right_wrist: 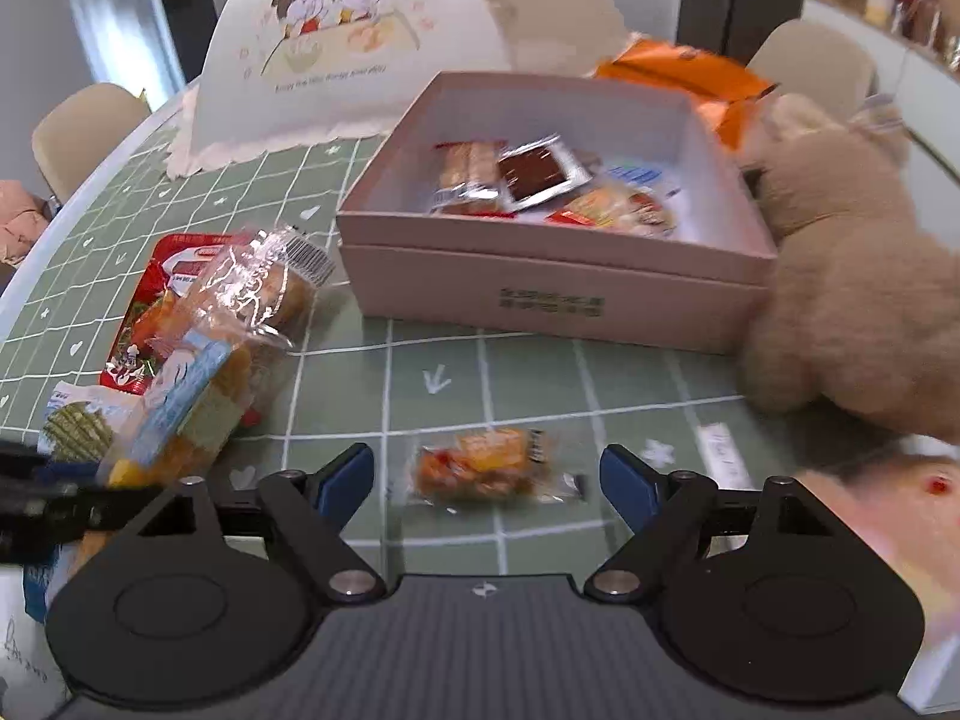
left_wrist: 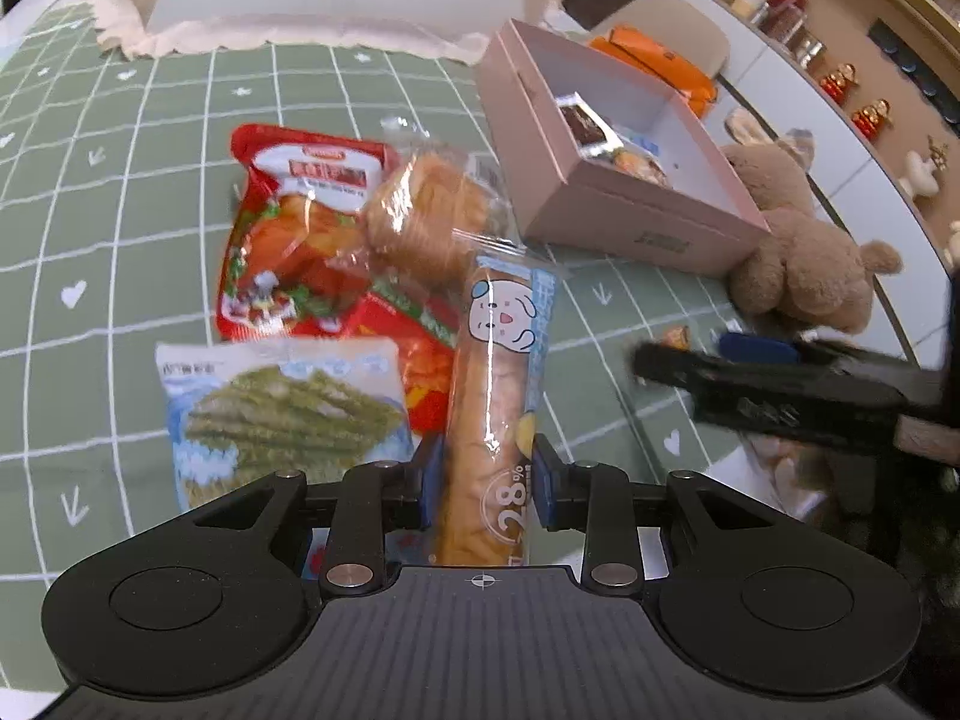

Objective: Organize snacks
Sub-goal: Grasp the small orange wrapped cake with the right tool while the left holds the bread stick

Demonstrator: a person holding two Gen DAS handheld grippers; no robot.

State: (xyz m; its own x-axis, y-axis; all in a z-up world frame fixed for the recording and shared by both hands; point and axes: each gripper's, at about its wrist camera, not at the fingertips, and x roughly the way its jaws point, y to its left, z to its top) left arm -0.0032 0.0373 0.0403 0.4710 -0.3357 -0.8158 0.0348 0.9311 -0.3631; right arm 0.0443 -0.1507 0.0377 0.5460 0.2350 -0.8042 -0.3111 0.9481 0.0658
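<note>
Blue pads of the left gripper (left_wrist: 483,483) are clamped on a long bread stick packet (left_wrist: 492,414), lower centre. Only the right view shows the right gripper (right_wrist: 487,474), tilted down and parted around a small untouched snack packet (right_wrist: 486,465) below the pink box (right_wrist: 540,288).

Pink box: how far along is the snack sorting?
Partly done. The open pink cardboard box already holds a few small wrapped snacks. In hand: the left claw is shut on a long bread stick in a clear-and-blue wrapper; the right claw stands open around a small orange snack packet. Left: the red pouch, wrapped bun and green-stick bag.
</note>
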